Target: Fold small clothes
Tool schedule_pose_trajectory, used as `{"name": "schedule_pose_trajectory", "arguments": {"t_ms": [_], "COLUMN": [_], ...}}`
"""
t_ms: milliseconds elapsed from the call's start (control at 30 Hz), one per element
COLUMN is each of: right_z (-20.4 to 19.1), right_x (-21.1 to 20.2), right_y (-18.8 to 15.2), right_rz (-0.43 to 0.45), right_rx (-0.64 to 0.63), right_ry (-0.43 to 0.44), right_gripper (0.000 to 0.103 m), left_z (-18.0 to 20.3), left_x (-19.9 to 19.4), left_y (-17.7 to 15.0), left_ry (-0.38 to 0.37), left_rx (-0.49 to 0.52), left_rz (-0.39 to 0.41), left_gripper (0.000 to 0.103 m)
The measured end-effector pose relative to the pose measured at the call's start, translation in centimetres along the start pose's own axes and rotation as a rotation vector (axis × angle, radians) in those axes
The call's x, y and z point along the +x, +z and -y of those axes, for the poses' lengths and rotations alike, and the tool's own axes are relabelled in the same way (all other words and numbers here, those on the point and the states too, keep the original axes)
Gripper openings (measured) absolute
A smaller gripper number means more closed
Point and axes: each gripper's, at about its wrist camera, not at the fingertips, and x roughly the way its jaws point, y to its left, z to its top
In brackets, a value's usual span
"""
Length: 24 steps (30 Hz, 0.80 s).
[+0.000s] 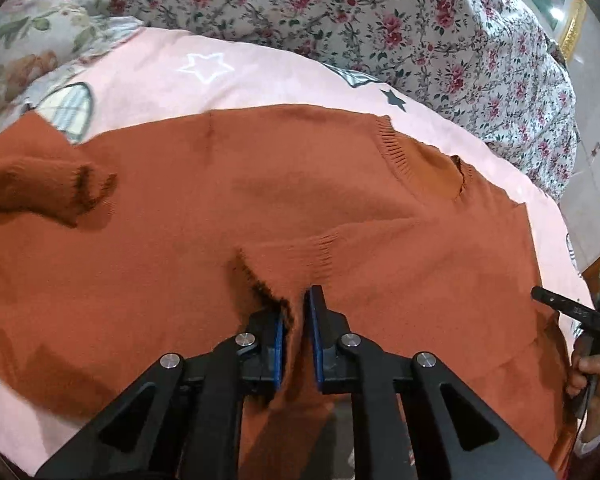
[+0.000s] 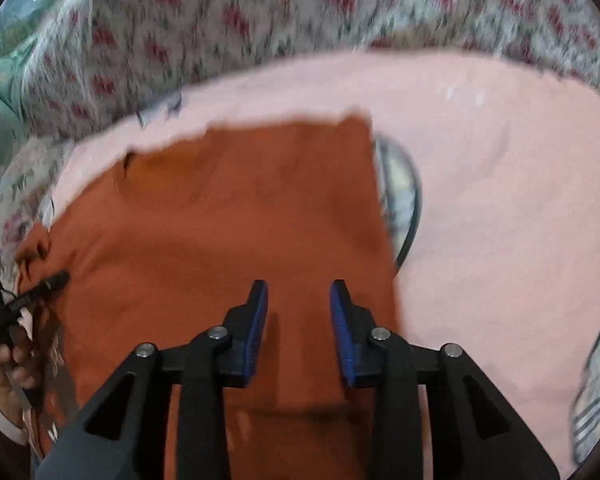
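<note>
floral quilt (image 2: 260, 20) blurred; sweater (image 2: 220, 220) cropped

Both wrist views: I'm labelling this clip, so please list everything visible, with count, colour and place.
Rust-orange knitted sweater: one, spread flat on the pink blanket, one sleeve cuff folded onto the body.
Pink blanket with star prints: one, under the sweater.
Floral quilt with red roses: one, white ground, behind the blanket.
Left gripper: black with blue pads, jaws nearly closed around a sweater fold.
Right gripper: black with blue pads, open over the sweater.
Person's hand: holding the right gripper's handle.
</note>
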Motion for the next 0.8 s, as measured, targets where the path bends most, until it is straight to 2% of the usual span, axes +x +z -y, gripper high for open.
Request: {"name": "schedule_pose_trajectory", "arguments": {"t_ms": [67,167,200,233,267,300,333,400,500,567,633,800], "right_z": [2.0,2.4,2.0,1.5,0.8,0.3,-0.3,-2.1,-3.9,-4.7,-5.4,-6.7], "right_x": [-0.7,-2.7,-3.6,-4.2,-4.6,-5.0,-5.3,-5.2,-4.7,-4.6,-4.7,-5.7], "right_y": [-0.5,-0.9,-1.2,-1.6,-2.1,-2.7,-3.3,-4.3,-5.6,-6.4,-6.8,-7.0], "right_rz": [0.027,0.043,0.055,0.063,0.064,0.061,0.055,0.036,-0.01,-0.033,-0.044,-0.042], "right_rx": [0.097,0.145,0.139,0.134,0.13,0.123,0.113,0.099,0.108,0.114,0.113,0.093], "right_ry": [0.064,0.053,0.055,0.087,0.12,0.15,0.17,0.206,0.263,0.293,0.311,0.317], "right_gripper": [0.032,0.034,0.038,0.045,0.048,0.05,0.052,0.052,0.052,0.052,0.052,0.052], "left_z": [-1.4,-4.1,-4.9,-5.7,-6.7,-7.4,-7.9,-8.5,-8.6,-8.2,-7.9,-7.5], "left_x": [-1.9,-4.9,-5.7,-6.5,-7.4,-7.9,-8.4,-8.8,-8.1,-7.1,-6.0,-1.9], "left_y": [-0.9,-1.6,-1.7,-1.6,-1.5,-1.3,-1.0,-0.2,1.2,2.1,2.8,4.6], "left_ry": [0.038,0.076,0.092,0.108,0.128,0.15,0.179,0.247,0.285,0.328,0.362,0.467], "left_rx": [0.001,-0.033,-0.044,-0.052,-0.061,-0.064,-0.061,-0.033,0.031,0.111,0.182,0.353], "left_rz": [0.022,0.06,0.071,0.081,0.092,0.1,0.111,0.127,0.114,0.099,0.077,0.013], "left_gripper": [0.013,0.011,0.013,0.019,0.025,0.038,0.046,0.053,0.07,0.071,0.08,0.082]}}
